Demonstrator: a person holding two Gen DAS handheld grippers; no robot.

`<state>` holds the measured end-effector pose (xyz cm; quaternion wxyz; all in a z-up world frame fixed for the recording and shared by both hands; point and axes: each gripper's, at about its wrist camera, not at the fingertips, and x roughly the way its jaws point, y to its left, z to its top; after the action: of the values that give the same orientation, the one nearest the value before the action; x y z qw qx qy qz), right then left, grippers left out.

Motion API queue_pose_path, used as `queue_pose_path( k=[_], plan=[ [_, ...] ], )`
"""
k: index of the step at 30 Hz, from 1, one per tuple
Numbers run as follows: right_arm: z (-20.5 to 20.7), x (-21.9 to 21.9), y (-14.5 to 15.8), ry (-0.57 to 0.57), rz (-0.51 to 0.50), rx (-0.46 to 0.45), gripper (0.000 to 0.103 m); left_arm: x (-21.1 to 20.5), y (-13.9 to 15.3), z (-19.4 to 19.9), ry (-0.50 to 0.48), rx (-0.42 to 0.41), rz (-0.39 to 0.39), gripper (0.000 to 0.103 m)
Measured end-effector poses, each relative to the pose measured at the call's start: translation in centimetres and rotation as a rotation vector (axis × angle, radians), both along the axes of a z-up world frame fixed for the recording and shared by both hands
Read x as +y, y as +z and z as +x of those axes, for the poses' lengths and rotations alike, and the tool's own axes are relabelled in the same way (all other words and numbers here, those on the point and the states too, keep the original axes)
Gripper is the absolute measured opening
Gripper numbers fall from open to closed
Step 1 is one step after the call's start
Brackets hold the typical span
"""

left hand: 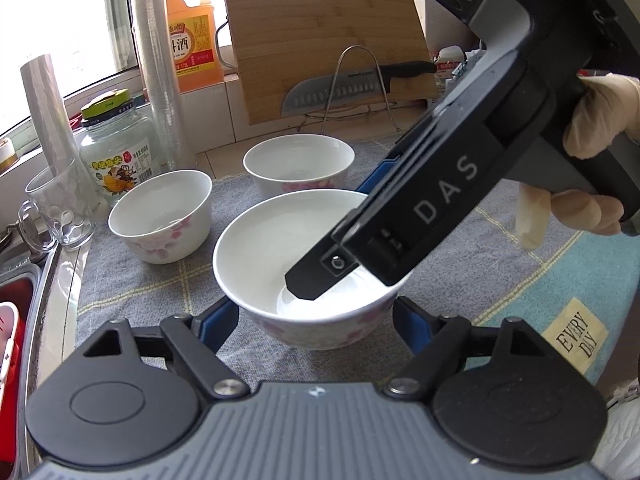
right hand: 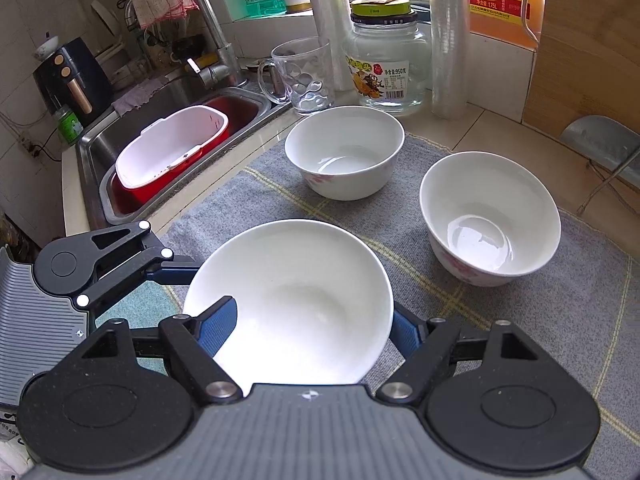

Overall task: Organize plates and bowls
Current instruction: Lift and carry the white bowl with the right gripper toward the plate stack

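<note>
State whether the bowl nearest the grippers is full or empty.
Empty: the nearest bowl shows a bare white inside, with only one of the right gripper fingers dipping in.

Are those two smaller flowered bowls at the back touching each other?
Apart. The right wrist view shows grey cloth between the left bowl and the right bowl.

Both tools are spread wide: left tool [left hand: 316,312], right tool [right hand: 316,328].

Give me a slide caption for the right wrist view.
Right gripper straddles the near bowl's rim, with two more bowls on the grey mat.
</note>
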<state>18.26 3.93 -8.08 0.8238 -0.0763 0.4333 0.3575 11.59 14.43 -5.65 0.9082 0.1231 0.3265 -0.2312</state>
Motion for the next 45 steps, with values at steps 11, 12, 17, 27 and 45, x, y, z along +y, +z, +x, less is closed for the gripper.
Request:
queue_pose_path(
  k=[11,12,17,27,45],
  plan=[
    [-1.5,-4.6,0.5,-0.102,0.004,-0.013,0.084,-4.0,0.7,0.2,-0.11,0.004,0.005,0.084],
    [-1.6,-5.0,0.5,-0.113,0.004,-0.015,0.084,-4.3,0.7,0.2,-0.12,0.003,0.005,0.084],
    [-2.6,-7.5,0.5,-0.169,-0.006,-0.026,0.084,-6.5,0.6,0.1,-0.173,0.006,-0.001,0.084],
    [-4.0,-11.6,0.3,-0.255,-0.025,-0.035,0.085,-9.9,0.2,0.1,-0.253,0.018,-0.016,0.084],
    [-3.9,-14.2,-1.5,-0.299,-0.054,-0.016,0.085,-12.5,-1.7,0.9,-0.28,0.059,-0.024,0.084]
  ],
)
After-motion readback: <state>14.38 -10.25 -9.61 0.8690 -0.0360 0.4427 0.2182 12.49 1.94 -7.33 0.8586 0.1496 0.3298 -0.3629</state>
